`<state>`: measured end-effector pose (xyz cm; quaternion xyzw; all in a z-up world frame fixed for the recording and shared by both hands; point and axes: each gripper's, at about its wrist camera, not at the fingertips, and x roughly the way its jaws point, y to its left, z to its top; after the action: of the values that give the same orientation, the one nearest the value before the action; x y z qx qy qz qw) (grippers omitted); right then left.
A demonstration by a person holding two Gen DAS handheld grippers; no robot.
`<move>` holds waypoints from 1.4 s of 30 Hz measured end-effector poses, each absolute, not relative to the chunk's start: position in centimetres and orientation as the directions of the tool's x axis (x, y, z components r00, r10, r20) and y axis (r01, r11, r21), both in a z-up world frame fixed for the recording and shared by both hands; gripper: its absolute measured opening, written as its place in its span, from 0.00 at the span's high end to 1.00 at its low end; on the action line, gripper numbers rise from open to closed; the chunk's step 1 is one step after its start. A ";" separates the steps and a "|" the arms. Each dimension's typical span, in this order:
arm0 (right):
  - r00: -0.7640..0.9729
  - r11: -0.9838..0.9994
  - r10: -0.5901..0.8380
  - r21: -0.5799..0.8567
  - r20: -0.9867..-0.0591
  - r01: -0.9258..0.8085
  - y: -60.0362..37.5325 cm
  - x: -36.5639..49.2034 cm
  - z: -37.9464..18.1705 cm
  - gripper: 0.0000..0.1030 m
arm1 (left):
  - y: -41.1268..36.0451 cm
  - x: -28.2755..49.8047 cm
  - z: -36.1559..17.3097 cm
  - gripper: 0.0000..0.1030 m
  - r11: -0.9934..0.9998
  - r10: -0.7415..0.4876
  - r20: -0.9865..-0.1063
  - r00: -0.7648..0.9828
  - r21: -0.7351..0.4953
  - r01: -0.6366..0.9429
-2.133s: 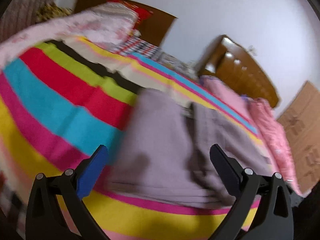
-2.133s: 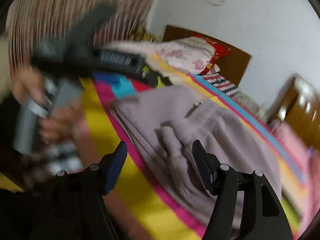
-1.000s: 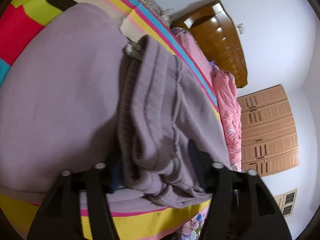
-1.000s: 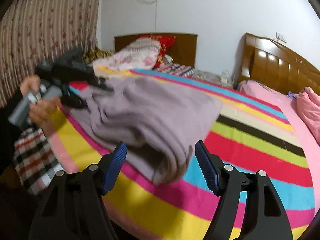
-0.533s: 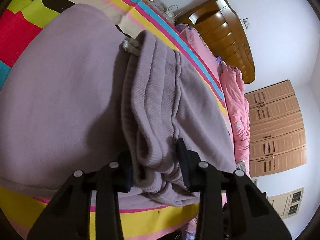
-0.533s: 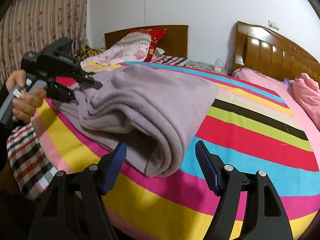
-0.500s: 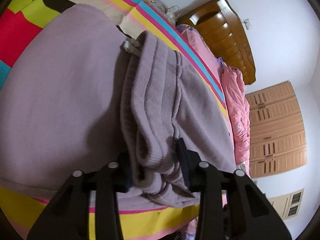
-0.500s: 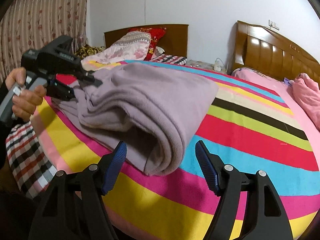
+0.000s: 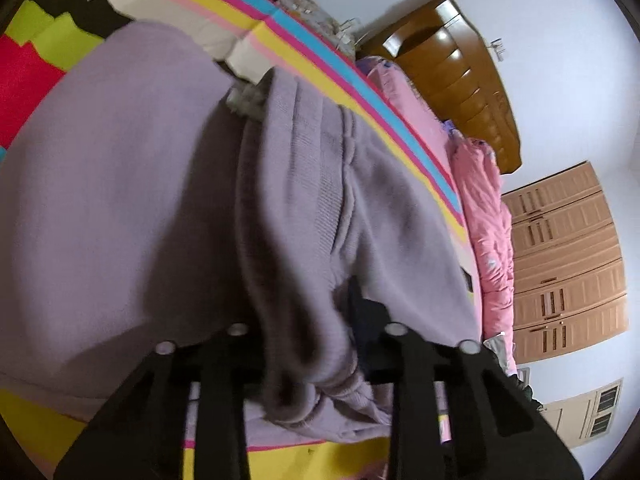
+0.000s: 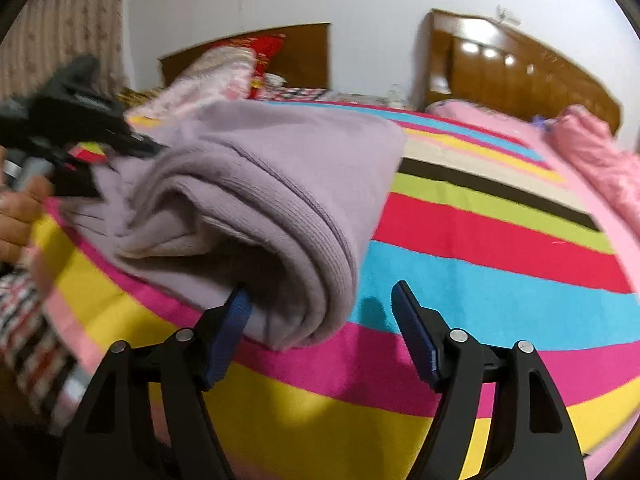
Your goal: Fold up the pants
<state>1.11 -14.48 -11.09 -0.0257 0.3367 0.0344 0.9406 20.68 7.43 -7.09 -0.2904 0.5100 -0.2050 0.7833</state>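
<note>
Left gripper [image 9: 304,312]: jaws have just been closing and now pinch a thick bunch of the pants [image 9: 132,208], layered hem or waistband edges gathered between the two fingers. Pads pressing cloth from both sides; grip looks taken. Seen from the right wrist view, this gripper sits at the far left end of the bundle, with the person's hand [image 10: 16,216] behind it.

Pants: lilac knit, already doubled into a thick stack, lying on the striped bedspread [image 10: 500,256] near the bed's front edge. The stack runs ahead of the left gripper and away to its left; its rounded fold end pokes in between the right gripper's fingers.

Right gripper [image 10: 320,300]: jaws wide, having just opened a little more, holding nothing. The left blue pad [image 10: 236,312] is tucked against the underside of the fold end; the right pad stands clear over the bedspread.

Step in hand, as I read it: securing both ends of the half-folded stack for another fold.

Next move calls for: right gripper to push further onto the fold end so all layers sit between the pads, then close. Risk of catching only the outer layer.
</note>
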 end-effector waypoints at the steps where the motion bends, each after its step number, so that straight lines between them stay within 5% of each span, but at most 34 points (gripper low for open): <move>1: 0.778 0.997 0.005 -0.056 -0.629 -0.052 -14.3 1.1 -11.1 0.26 | 7.3 20.4 -6.3 0.78 0.756 -0.610 -0.678 0.410 -0.653 0.046; 7: 0.787 0.991 -0.097 -0.135 -0.609 0.018 -13.7 0.8 -11.4 0.23 | 6.3 19.3 1.0 0.79 0.757 -0.645 -0.615 0.455 -0.595 0.270; 11: 0.797 0.971 -0.162 -0.239 -0.583 0.022 -12.6 0.5 -10.9 0.19 | 12.7 16.6 5.4 0.79 0.744 -0.637 -0.493 0.592 -0.593 0.307; 17: 0.822 0.961 -0.159 -0.277 -0.546 0.001 -11.3 0.1 -11.8 0.15 | 21.8 15.8 -7.4 0.76 0.763 -0.566 -0.634 0.526 -0.645 0.043; 18: 0.819 0.964 -0.147 -0.267 -0.555 -0.008 -11.6 0.2 -11.8 0.15 | 22.7 15.5 -9.1 0.75 0.729 -0.593 -0.594 0.543 -0.682 0.050; 20: 0.814 0.960 -0.150 -0.281 -0.561 -0.017 -11.7 0.3 -11.7 0.14 | 23.7 14.7 -9.5 0.73 0.669 -0.635 -0.519 0.573 -0.740 0.072; 25: 0.805 0.960 -0.119 -0.273 -0.582 -0.055 -11.7 0.1 -11.1 0.14 | 23.3 13.8 -8.4 0.54 0.716 -0.581 -0.556 0.595 -0.696 0.049; 27: 0.793 0.970 -0.017 -0.203 -0.609 -0.135 -12.3 -0.6 -10.3 0.14 | 23.3 12.0 -5.7 0.22 0.782 -0.453 -0.582 0.675 -0.624 -0.013; 29: 0.780 0.975 0.158 -0.032 -0.606 -0.222 -13.7 -1.8 -9.1 0.14 | 22.9 10.0 -3.1 0.20 0.850 -0.336 -0.574 0.747 -0.526 -0.021; 33: 0.754 0.929 0.368 0.187 -0.544 -0.319 -14.0 -1.0 -6.8 0.28 | 18.5 8.1 1.1 0.19 0.898 -0.369 -0.542 0.755 -0.419 0.139; 37: 0.777 0.944 0.322 0.121 -0.541 -0.307 -10.9 2.4 -5.6 0.48 | 12.3 10.5 1.5 0.19 0.948 -0.313 -0.597 0.739 -0.243 0.205; 42: 0.716 0.924 0.290 -0.009 -0.635 -0.382 -6.0 2.6 -8.2 0.52 | 9.9 11.0 -3.9 0.22 0.984 -0.143 -0.762 0.632 -0.041 0.173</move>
<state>2.65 -6.03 -8.15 -0.0699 0.3300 0.1819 0.9236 10.95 9.88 -3.89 0.0181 0.4198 -0.0876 0.9032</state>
